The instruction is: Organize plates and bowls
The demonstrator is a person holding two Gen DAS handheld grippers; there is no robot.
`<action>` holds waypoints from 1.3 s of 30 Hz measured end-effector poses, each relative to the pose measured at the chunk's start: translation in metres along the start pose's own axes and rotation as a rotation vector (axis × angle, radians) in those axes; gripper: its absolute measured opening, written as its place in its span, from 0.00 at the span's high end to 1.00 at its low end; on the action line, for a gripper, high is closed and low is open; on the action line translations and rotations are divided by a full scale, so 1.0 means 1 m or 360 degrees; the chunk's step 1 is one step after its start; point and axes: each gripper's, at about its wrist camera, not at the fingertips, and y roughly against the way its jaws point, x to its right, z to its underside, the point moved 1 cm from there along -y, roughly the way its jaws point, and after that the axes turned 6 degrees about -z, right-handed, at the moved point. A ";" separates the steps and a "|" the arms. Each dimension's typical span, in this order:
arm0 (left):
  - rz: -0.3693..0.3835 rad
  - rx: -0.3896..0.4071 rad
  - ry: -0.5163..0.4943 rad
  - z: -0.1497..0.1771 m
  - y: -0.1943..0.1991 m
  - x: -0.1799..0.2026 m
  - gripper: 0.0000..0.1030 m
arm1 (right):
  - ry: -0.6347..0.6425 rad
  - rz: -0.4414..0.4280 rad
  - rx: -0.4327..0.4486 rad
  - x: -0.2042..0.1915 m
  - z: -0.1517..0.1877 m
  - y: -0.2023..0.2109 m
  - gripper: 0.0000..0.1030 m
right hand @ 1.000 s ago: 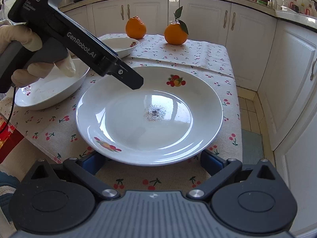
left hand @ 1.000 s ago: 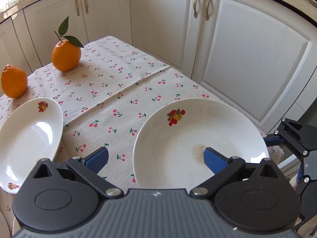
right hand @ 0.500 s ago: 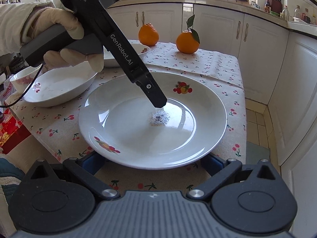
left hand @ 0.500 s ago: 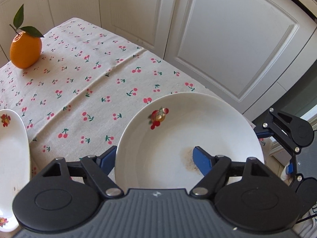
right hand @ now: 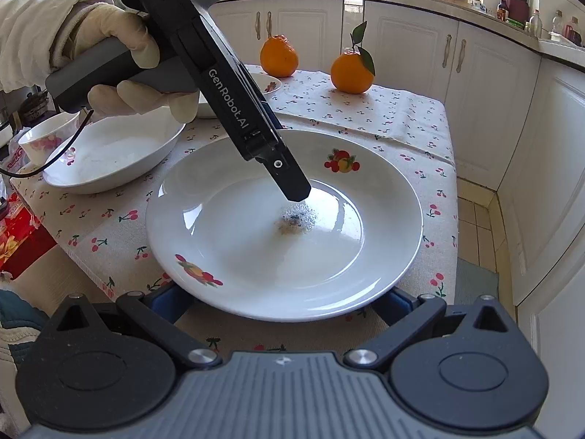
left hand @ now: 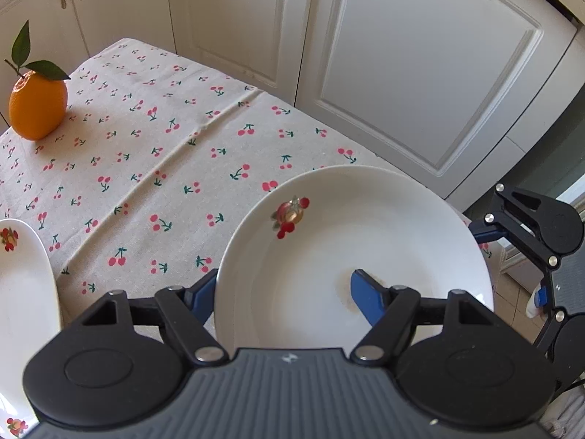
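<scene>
Left wrist view showed the left gripper (left hand: 283, 281) astride the near-left rim of the plate (left hand: 365, 226), which sat at the near right corner of the table (left hand: 146, 168). Its jaws had just been closing, with the plate wall between them. One blue finger lay on the inner surface. The other was mostly hidden behind the rim outside. I read this as a grip on the plate.

A shallow dish (left hand: 22, 292) was cut off at the left frame edge in the same view. Only one leafed orange (left hand: 36, 106) was in frame.

Right wrist view showed the right gripper (right hand: 281, 301) with jaws wide. Both fingertips were hidden under the near rim of the plate, so I could not tell whether they touched it. A gloved hand (right hand: 120, 55) held the left gripper. Its body read "DAS Data Acquisition System" and "GenRobot.AI". Its tip covered part of a grainy smudge (right hand: 292, 223) in the plate centre.

Behind that body, a further dish (right hand: 267, 82) was largely hidden. A red packet (right hand: 18, 226) at the left edge carried print too small for me to read.
</scene>
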 end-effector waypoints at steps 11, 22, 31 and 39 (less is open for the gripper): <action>-0.0060 0.0126 0.0048 -0.021 0.005 -0.024 0.27 | 0.0082 0.0019 0.0035 0.013 -0.027 0.000 0.00; -0.0102 0.0159 0.0073 -0.039 -0.013 -0.042 0.27 | 0.0086 0.0013 0.0006 0.031 -0.032 -0.018 0.00; -0.0125 0.0137 0.0089 -0.043 -0.023 -0.044 0.27 | 0.0060 -0.0009 -0.0019 0.040 -0.033 -0.028 0.00; -0.0110 0.0114 0.0127 -0.043 -0.027 -0.048 0.27 | 0.0030 -0.0014 -0.0028 0.044 -0.032 -0.032 0.00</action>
